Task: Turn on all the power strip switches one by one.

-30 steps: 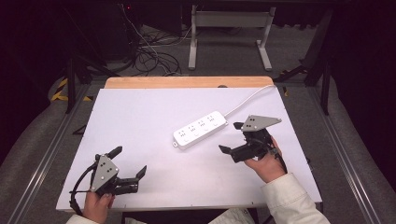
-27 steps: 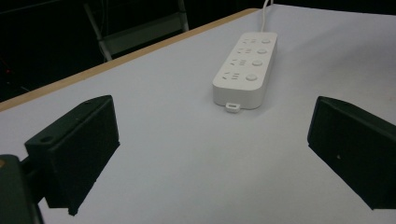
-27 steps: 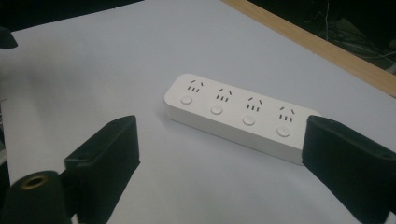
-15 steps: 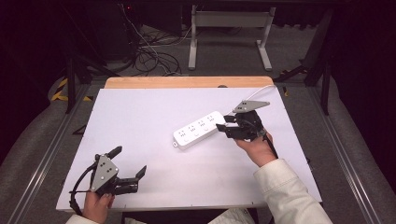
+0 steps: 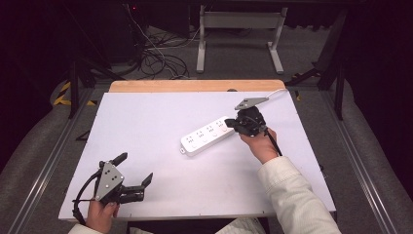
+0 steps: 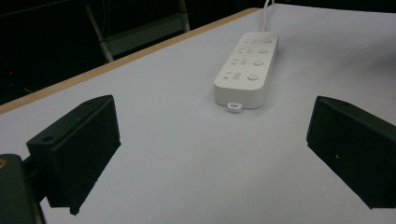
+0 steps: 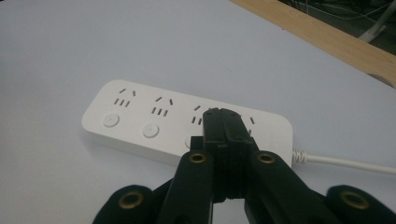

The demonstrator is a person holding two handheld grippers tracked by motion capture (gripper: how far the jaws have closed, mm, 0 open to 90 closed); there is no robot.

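The power strip (image 5: 208, 136) lies on the surface (image 5: 146, 122), right of centre, its cord (image 5: 272, 92) running off the far right edge. The right claw (image 5: 229, 124) sits over the strip's cord end. The left claw (image 5: 134, 170) rests near the front left corner, well apart from the strip.

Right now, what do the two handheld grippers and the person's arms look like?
Both are black two-jaw tools. The left gripper carries a grey three-cornered plate and a black cable looping by the hand; its jaws are flat, blocky black pads. The right gripper has the same grey plate, brass-coloured rivets on its linkage and a black cable. The right arm wears a white sleeve.
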